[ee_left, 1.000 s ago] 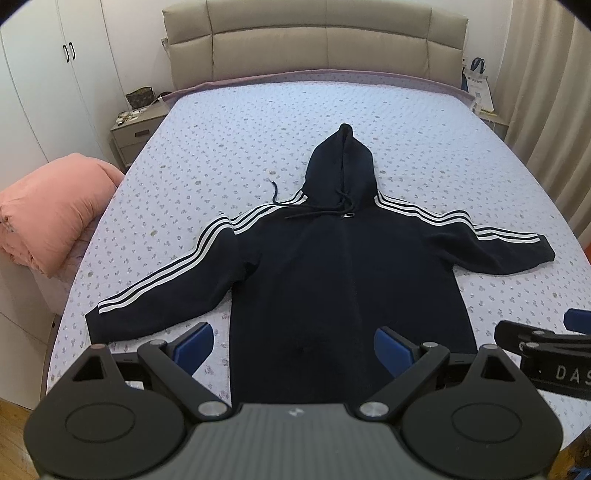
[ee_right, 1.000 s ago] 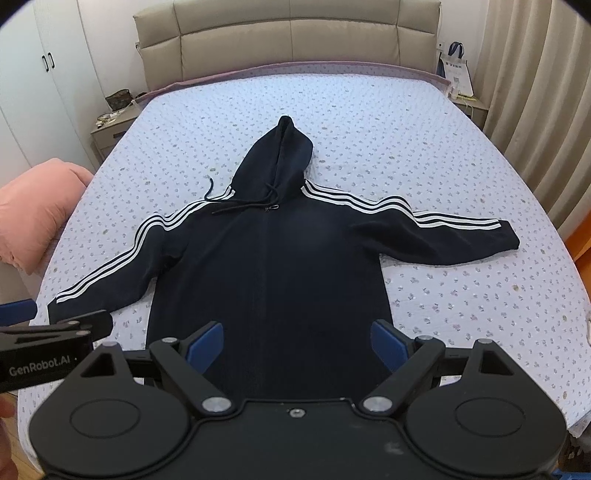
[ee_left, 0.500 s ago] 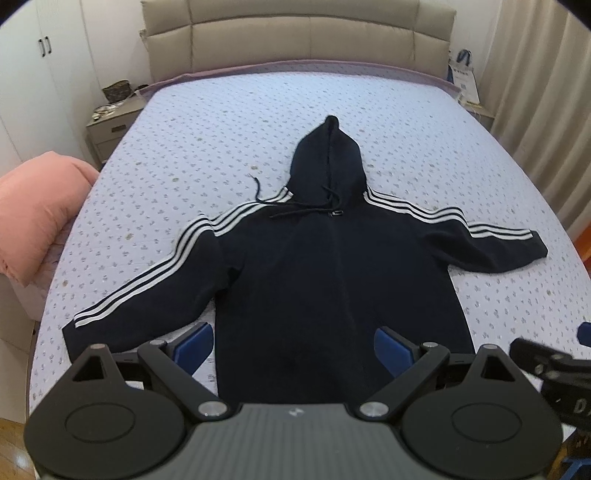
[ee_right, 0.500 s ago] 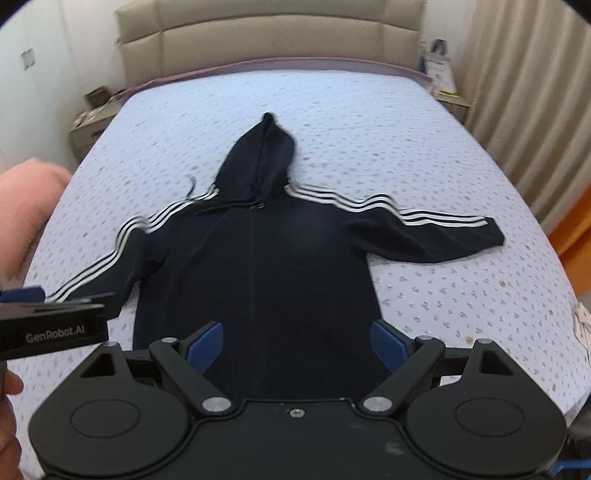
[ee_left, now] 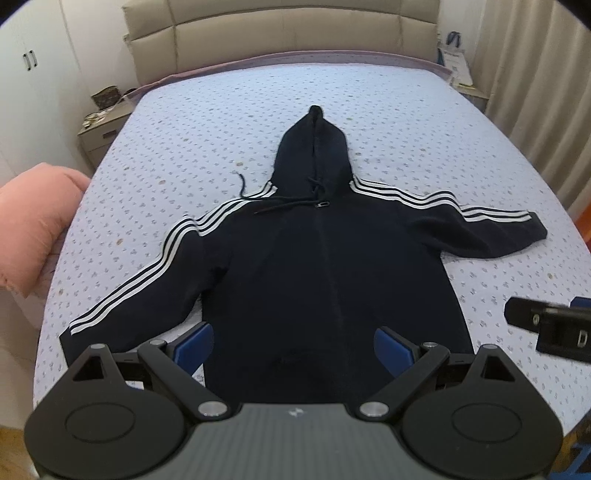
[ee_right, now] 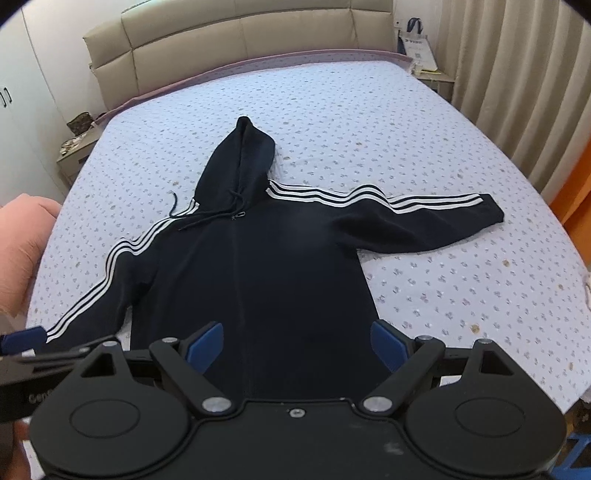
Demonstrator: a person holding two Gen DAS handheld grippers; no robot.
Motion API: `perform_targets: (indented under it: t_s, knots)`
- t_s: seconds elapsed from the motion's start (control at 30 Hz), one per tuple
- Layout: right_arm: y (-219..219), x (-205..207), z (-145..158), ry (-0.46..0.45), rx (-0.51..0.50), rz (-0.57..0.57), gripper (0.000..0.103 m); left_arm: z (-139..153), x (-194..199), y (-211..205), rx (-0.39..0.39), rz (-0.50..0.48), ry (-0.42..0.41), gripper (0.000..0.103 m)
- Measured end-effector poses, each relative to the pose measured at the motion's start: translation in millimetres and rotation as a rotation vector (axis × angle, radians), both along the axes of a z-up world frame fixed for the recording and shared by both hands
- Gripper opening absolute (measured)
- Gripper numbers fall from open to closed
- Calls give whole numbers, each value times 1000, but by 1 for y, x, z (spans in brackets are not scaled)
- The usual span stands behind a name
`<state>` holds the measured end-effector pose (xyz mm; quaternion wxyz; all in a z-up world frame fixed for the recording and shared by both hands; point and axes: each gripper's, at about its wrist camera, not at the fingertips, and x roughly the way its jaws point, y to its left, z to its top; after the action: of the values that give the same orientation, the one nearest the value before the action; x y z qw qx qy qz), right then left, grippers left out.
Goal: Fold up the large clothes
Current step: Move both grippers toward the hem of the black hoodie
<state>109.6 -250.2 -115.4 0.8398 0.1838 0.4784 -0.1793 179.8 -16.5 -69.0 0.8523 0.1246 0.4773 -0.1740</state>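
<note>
A dark navy hoodie [ee_left: 317, 266] [ee_right: 266, 273] with white stripes on its sleeves lies flat and face up on the bed, hood pointing to the headboard and both sleeves spread out. My left gripper [ee_left: 293, 343] hovers open above the hem, nothing between its blue pads. My right gripper [ee_right: 295, 341] is open too, over the hem's right part. The right gripper's body [ee_left: 550, 325] shows at the right edge of the left wrist view. In the right wrist view the left gripper's body [ee_right: 37, 354] sits by the left cuff.
The bed [ee_left: 369, 110] has a pale flowered sheet and a beige padded headboard [ee_left: 280, 33]. A pink quilt [ee_left: 33, 218] is bunched at the left edge. A nightstand [ee_left: 103, 125] stands far left, curtains [ee_right: 517, 74] hang on the right.
Both grippers have drifted closer over the hoodie's hem; the right view has swung to the right. Neither has taken hold of anything.
</note>
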Motion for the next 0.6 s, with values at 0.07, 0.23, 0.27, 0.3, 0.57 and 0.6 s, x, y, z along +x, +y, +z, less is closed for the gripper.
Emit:
perform_targets:
  t_s: [0.07, 0.23, 0.27, 0.3, 0.57, 0.6]
  knots:
    - [-9, 2, -1, -3, 3, 13, 102, 0, 2, -6, 8, 23, 5, 96]
    - [-35, 6, -9, 10, 20, 35, 102, 0, 4, -29, 1, 56, 15, 94]
    - [-41, 8, -11, 14, 23, 37, 102, 0, 2, -37, -2, 58, 15, 93]
    - [-46, 9, -13, 18, 27, 39, 102, 0, 1, -43, -7, 57, 16, 93]
    - [-81, 20, -21, 15, 44, 73, 102, -3, -4, -84, -21, 56, 26, 92]
    - [-85, 22, -22, 12, 47, 76, 102, -4, -5, -87, -20, 60, 26, 92]
